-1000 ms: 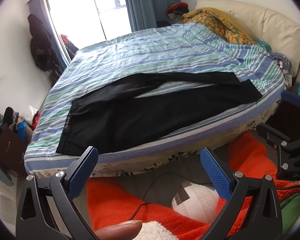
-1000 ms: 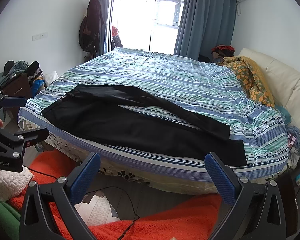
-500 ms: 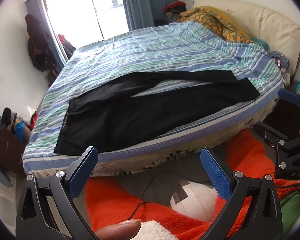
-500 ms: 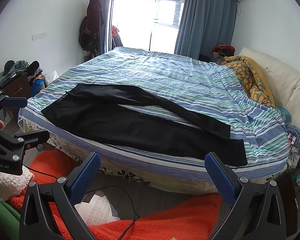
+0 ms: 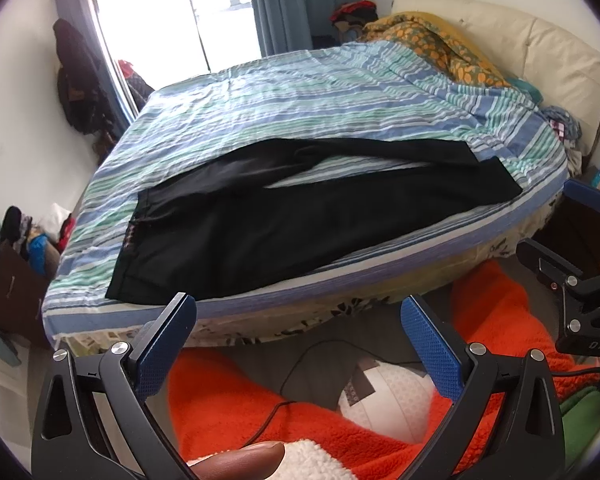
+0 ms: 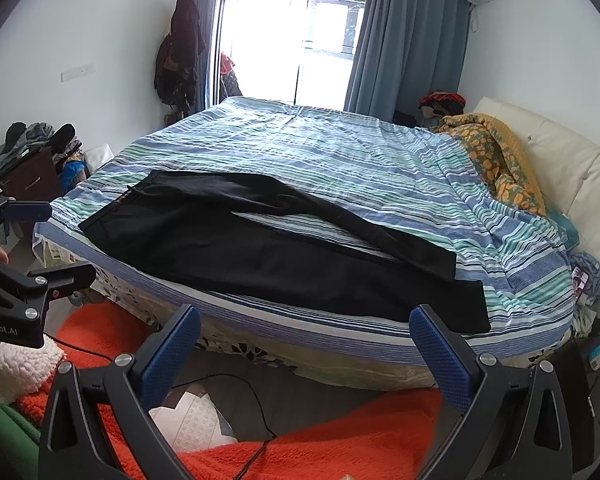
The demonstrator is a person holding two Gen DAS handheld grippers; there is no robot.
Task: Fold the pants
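Black pants point(image 5: 284, 216) lie spread flat near the front edge of a striped bed point(image 5: 324, 92), waistband to the left, the two legs apart and running right. They also show in the right wrist view point(image 6: 268, 252). My left gripper point(image 5: 298, 344) is open and empty, held below the bed's edge in front of the waistband end. My right gripper point(image 6: 304, 354) is open and empty, below the bed's edge nearer the leg ends. Each gripper shows at the side of the other's view.
An orange fleece point(image 5: 496, 320) and a white cushion point(image 5: 384, 396) lie on the floor under the grippers, with a black cable point(image 6: 256, 404). A floral quilt point(image 6: 496, 156) and cream headboard point(image 6: 568, 172) are at right. Clothes clutter stands at left point(image 6: 32, 152).
Both grippers have moved a little closer to the bed's front edge; the pants look larger. Both stay open and the pants have not moved.
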